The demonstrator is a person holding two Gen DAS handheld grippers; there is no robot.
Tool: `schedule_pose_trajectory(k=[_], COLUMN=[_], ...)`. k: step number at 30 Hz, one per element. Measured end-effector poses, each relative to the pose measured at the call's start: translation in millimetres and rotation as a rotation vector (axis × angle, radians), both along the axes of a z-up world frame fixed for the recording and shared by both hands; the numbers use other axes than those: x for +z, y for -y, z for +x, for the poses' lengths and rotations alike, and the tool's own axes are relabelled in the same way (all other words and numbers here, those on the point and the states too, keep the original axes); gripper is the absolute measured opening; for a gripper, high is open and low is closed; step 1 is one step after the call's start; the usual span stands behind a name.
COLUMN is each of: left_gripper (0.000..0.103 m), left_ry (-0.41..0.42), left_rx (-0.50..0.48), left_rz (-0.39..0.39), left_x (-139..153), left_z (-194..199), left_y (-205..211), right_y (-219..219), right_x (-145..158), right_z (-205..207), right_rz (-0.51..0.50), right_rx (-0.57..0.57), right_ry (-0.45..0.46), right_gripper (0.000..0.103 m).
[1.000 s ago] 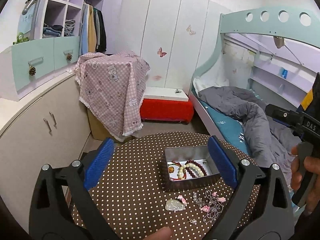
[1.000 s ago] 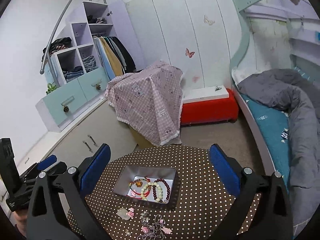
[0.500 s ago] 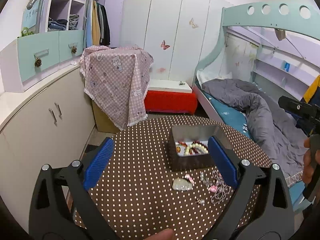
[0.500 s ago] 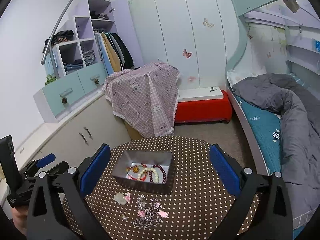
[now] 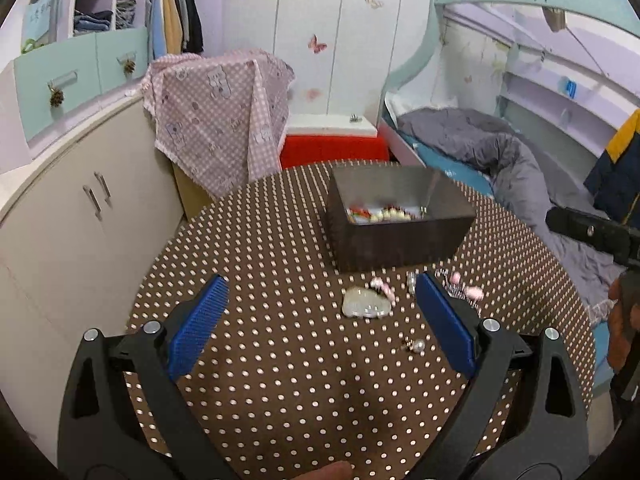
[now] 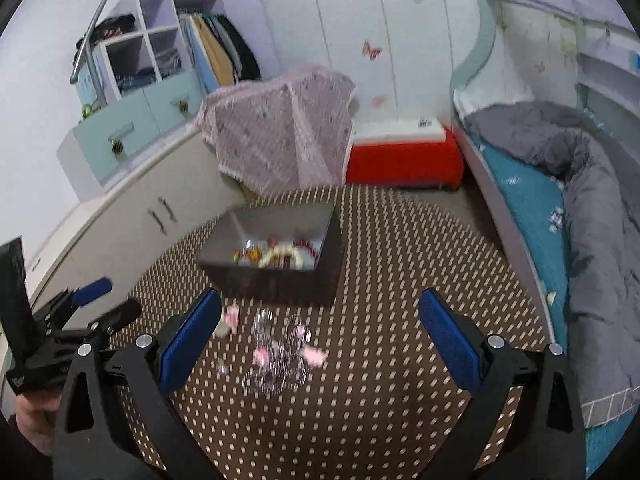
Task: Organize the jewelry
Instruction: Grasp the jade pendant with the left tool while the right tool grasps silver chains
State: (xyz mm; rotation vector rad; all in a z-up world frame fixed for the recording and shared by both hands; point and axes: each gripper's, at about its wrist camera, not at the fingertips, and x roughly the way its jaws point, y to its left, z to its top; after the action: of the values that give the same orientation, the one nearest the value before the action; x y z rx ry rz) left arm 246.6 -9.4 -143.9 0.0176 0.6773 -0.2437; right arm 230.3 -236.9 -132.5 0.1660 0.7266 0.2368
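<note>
A dark metal box [image 5: 400, 236] [image 6: 280, 276] with bead bracelets [image 5: 384, 214] [image 6: 280, 258] inside stands on the round brown polka-dot table [image 5: 280, 360] [image 6: 400, 360]. In front of it lie a pale stone pendant [image 5: 365, 307], pearl earrings [image 5: 414, 345] and a silver chain with pink charms [image 6: 280, 354] [image 5: 466, 290]. My left gripper [image 5: 322, 326] hovers open just before the pendant. My right gripper [image 6: 320, 340] hangs open over the chain, which looks blurred. Neither holds anything.
A cream cabinet [image 5: 72, 216] runs along the left. Behind the table are a pink checked cloth over a box [image 5: 220, 112], a red bench [image 5: 332, 148] and a bunk bed with a grey duvet [image 5: 500, 160]. A hand [image 6: 32, 416] grips the other tool.
Both grippers have dropped lower and closer to the table, so the box and the loose jewelry look larger and nearer. Both stay open.
</note>
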Motion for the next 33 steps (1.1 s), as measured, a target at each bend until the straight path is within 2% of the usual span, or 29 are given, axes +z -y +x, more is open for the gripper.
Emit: schedule_pose_trajectory(k=[6,15,19,21,24,26,29,31,33], left_gripper=[0.093,0.093,0.093,0.078,0.062,0.043,0.042,0.042,0.042], left_ry=[-0.064,-0.127,-0.175,-0.196,-0.193,-0.188,-0.191,-0.190,-0.191], left_rx=[-0.040,-0.070,-0.102,-0.131,-0.148,-0.150,-0.158,-0.162,-0.161], left_rz=[0.021,0.116,0.111,0.111,0.104,0.093,0.074,0.071,0.062], left_x=[-25,-58,-64,-67,-67,-66,-65,-65,-64], left_z=[13,38,48,51,52,51,50,50,48], left_y=[16,39,42,45,46,43,38,40,37], right_y=[-6,-10,-12,-12,-13,-15,-19,-25,-31], right_x=[-29,-46,-51,-52,-53,-53,-54,-56,-58], right_z=[0,-2,-3,-3,-2,-3,-3,-2,1], right_rz=[0.010,0.010,0.014,0.020,0.025,0.026,0.022,0.022,0.018], right_rx=[0.024,0.045,0.068,0.078,0.082,0.088,0.103,0.122,0.146], right_ry=[-0.078,-0.121,-0.128,-0.132,-0.135,-0.135,-0.139,-0.143,-0.152], right_gripper=[0.095,0.095,0.093,0.089,0.087,0.087,0.085,0.080,0.070])
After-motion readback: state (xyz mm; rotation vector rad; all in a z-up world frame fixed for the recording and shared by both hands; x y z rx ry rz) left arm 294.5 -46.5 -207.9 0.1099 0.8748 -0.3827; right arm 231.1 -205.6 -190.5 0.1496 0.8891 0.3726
